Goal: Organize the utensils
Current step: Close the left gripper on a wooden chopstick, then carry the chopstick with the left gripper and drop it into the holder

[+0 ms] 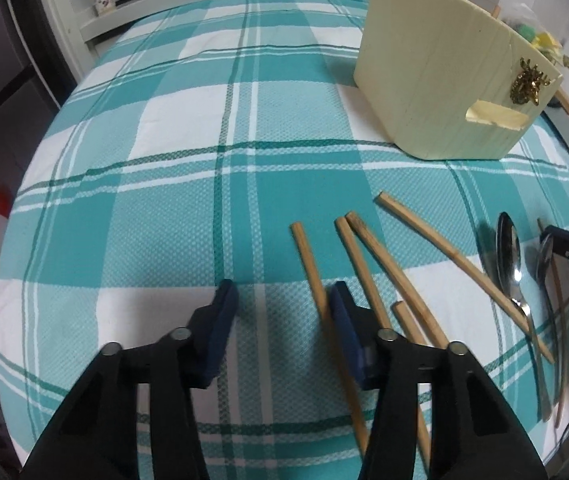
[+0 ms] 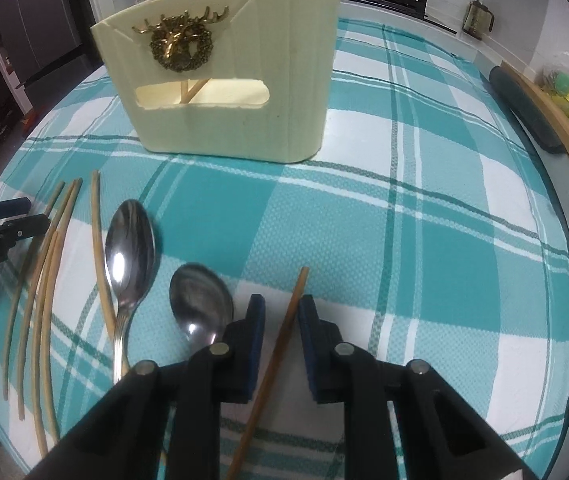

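The left tongs (image 1: 282,312) are released, jaws spread wide over the checked cloth (image 1: 188,128) on the desk, holding nothing; one chopstick (image 1: 312,272) runs just beside the right-hand pad. Four more sticks (image 1: 388,264) fan out at 3 o'clock from them.

The right tongs (image 2: 280,320) are also released, jaws apart, with a single chopstick (image 2: 284,328) lying between the pads; I cannot tell whether either pad touches it. At 10 o'clock from these tongs lie two spoons, the nearer spoon (image 2: 200,304) just beside the left pad, the farther spoon (image 2: 129,252) beyond it.

The cream holder (image 2: 228,80) stands upright at 12 o'clock, a brass deer badge (image 2: 180,40) on its front, two sticks already inside.
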`<state>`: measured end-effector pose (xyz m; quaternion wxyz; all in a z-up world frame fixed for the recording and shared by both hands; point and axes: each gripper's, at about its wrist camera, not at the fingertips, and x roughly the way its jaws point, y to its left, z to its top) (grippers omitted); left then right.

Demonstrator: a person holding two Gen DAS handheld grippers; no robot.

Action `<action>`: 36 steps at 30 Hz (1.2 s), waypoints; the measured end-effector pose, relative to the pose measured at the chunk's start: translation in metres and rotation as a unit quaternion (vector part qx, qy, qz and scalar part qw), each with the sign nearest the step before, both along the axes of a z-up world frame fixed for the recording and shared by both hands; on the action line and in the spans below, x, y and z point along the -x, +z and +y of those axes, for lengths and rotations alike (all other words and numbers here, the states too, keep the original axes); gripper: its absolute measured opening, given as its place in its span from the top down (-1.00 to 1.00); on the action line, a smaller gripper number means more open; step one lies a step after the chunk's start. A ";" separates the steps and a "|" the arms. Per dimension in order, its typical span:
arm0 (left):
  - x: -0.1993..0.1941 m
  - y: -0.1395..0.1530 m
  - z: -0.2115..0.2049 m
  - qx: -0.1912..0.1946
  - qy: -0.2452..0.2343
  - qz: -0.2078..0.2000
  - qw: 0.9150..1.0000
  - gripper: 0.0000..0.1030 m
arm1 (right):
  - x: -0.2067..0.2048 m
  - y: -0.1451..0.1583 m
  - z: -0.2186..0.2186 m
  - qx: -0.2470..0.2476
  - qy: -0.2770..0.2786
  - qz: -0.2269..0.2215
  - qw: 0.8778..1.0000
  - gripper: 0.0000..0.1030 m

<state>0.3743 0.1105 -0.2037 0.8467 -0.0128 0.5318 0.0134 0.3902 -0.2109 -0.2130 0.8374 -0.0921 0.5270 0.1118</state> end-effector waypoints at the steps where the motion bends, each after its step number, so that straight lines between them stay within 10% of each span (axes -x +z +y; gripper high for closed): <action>1: -0.002 0.000 -0.002 0.004 -0.006 -0.001 1.000 0.55 | -0.004 0.000 0.000 -0.002 -0.001 0.003 1.000 0.84; 5: -0.003 0.003 -0.005 0.016 -0.012 -0.013 1.000 0.92 | -0.016 0.000 -0.003 -0.027 -0.014 0.011 0.999 0.90; 23: 0.090 0.164 0.004 0.096 -0.028 -0.215 0.971 0.92 | 0.067 0.156 -0.025 -0.155 -0.002 -0.156 0.975 0.90; 36: 0.126 0.203 0.006 0.109 -0.028 -0.278 0.954 0.93 | 0.119 0.218 -0.027 -0.154 0.004 -0.261 0.953 0.90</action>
